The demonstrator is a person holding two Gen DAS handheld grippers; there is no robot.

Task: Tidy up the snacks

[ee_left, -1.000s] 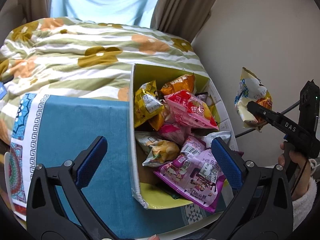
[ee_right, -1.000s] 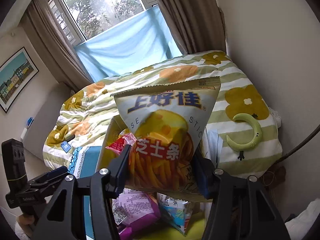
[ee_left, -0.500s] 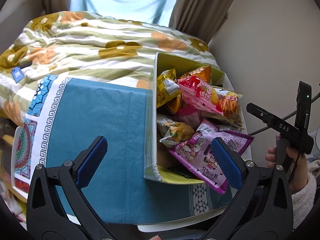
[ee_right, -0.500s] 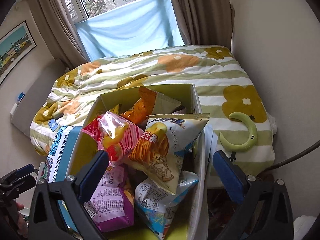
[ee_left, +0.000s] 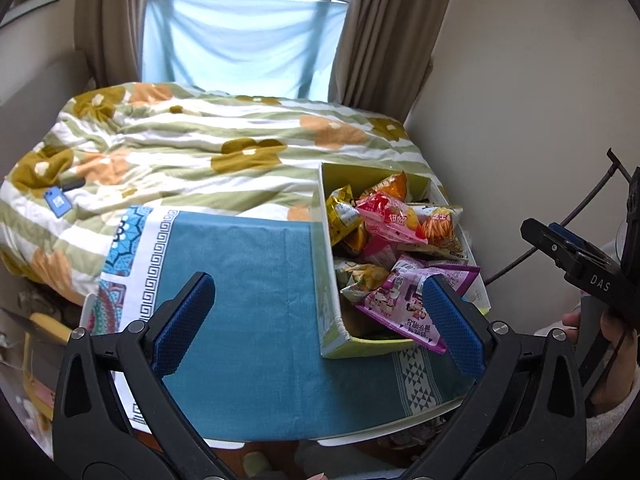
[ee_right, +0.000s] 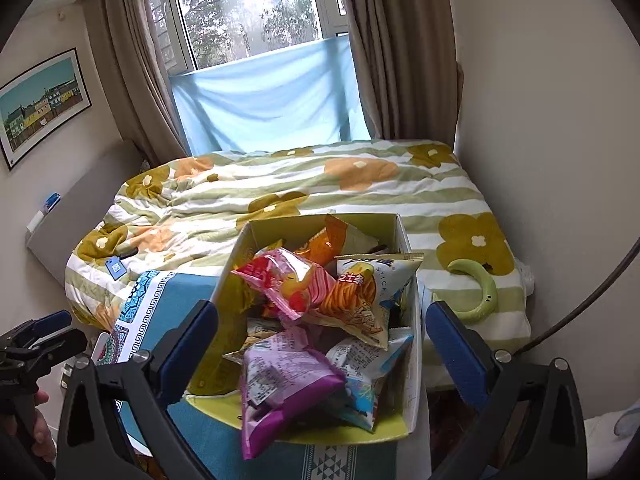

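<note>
**In the box at last: the cheese-stick bag is out of your right jaws**

At six o'clock in your right wrist view, the right gripper (ee_right: 322, 344) now stands spread wide with nothing between its blue pads. A second ago those pads were pinching the cheese-stick bag (ee_right: 362, 300); half a second ago it had already dropped free. Now it lies on top of the pile, toward the two o'clock corner of the cardboard box (ee_right: 404, 240), leaning against the pink packet (ee_right: 292, 284) and above the purple packet (ee_right: 280, 384). That is one more snack put away, and the blue cloth (ee_left: 248, 280) beside the box shows no loose packet waiting, so I judge the sorting near its end.

Your left gripper (ee_left: 318, 324) is also apart and empty. In its own view the box sits at two o'clock, with the cloth straight ahead at twelve. Both tools point down at a slant, and compared with a second ago each camera takes in far more of the room, so you have drawn both hands up and back from the box. Your right hand (ee_left: 616, 340) grips its handle at three o'clock in the left view.

Farther off, the flowered duvet (ee_right: 320, 184) fills twelve o'clock, a green crescent-shaped thing (ee_right: 480, 288) lies on it at two o'clock, and the window (ee_right: 248, 8) closes the scene.
</note>
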